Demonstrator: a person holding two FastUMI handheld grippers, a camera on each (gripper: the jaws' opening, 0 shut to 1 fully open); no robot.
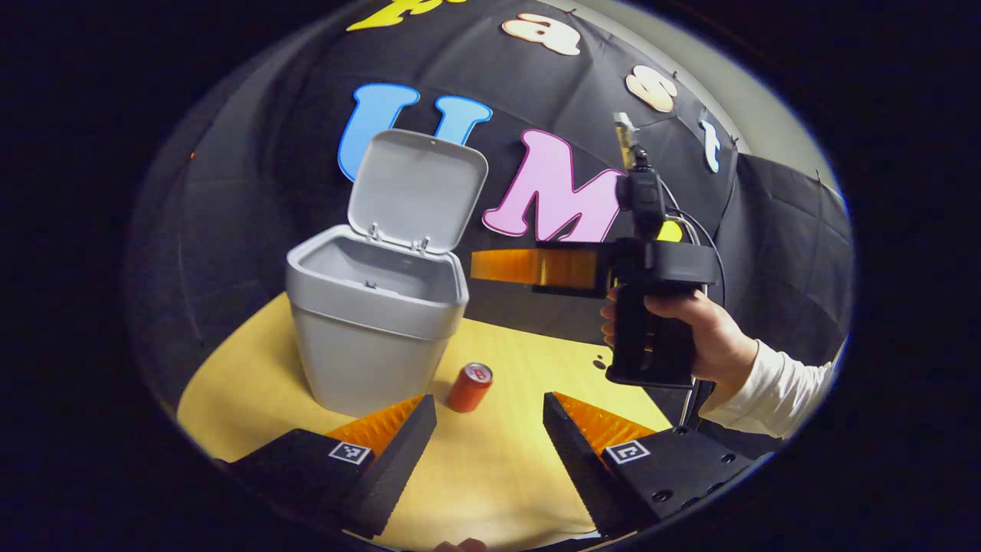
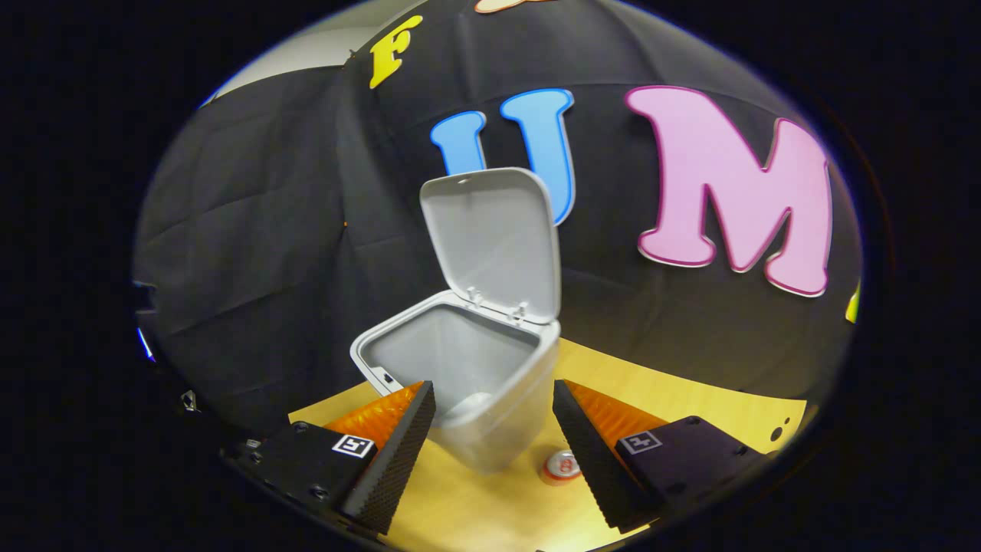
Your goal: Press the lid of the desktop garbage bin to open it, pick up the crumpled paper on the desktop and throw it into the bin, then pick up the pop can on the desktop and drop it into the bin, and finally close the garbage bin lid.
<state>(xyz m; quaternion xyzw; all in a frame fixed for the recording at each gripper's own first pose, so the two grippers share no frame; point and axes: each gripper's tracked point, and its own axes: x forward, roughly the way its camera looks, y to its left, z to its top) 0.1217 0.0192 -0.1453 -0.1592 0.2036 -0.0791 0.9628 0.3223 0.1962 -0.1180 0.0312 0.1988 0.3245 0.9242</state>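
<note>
The grey bin [image 1: 375, 337] stands on the yellow table with its lid [image 1: 418, 188] tipped up and back. A red pop can [image 1: 469, 387] stands upright just right of the bin's base. My left gripper [image 1: 490, 429] is open and empty, low over the table in front of the can. My right gripper [image 1: 479, 266], held by a hand [image 1: 709, 337], hovers level beside the bin's rim. In the right gripper view the right gripper [image 2: 494, 437] is open and empty above the bin [image 2: 506, 414]. A pale lump [image 2: 471, 405], seemingly the crumpled paper, lies inside. The can [image 2: 562, 465] shows below.
The yellow table [image 1: 253, 383] ends near the black cloth wall close behind the bin. A white sleeve [image 1: 774, 391] reaches in from the right. A small dark mark [image 1: 599, 362] sits on the table right of the can.
</note>
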